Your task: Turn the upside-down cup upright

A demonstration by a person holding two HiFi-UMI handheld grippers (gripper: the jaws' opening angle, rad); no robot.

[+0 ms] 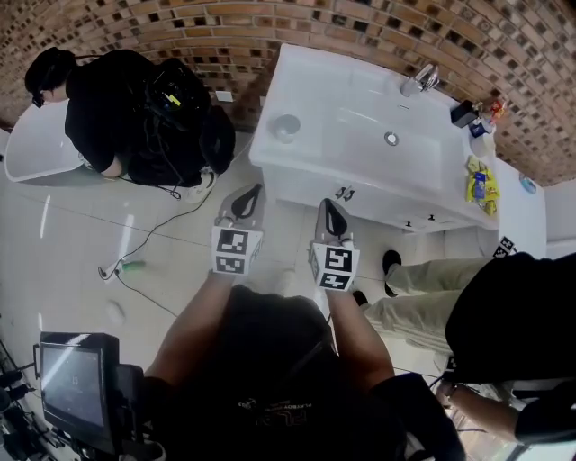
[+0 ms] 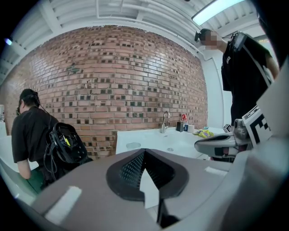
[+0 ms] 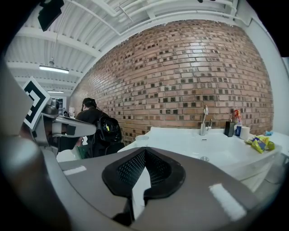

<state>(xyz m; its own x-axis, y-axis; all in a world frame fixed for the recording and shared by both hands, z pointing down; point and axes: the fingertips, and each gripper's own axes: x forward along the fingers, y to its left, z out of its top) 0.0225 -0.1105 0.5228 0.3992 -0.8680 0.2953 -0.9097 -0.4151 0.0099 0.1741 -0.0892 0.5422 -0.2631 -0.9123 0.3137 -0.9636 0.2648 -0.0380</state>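
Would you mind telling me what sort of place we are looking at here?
Probably a mock washroom in a studio: a white sink unit with a faucet stands against a brick wall, and a monitor sits nearby.

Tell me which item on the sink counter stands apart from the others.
The cup at the left corner of the counter; the bottles and yellow packet cluster at the right end.

Small pale translucent cup (image 1: 286, 128) — sits on the white counter (image 1: 301, 81), at its left end

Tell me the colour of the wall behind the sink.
The wall is red-brown brick, flecked darker; clearest in right gripper view.
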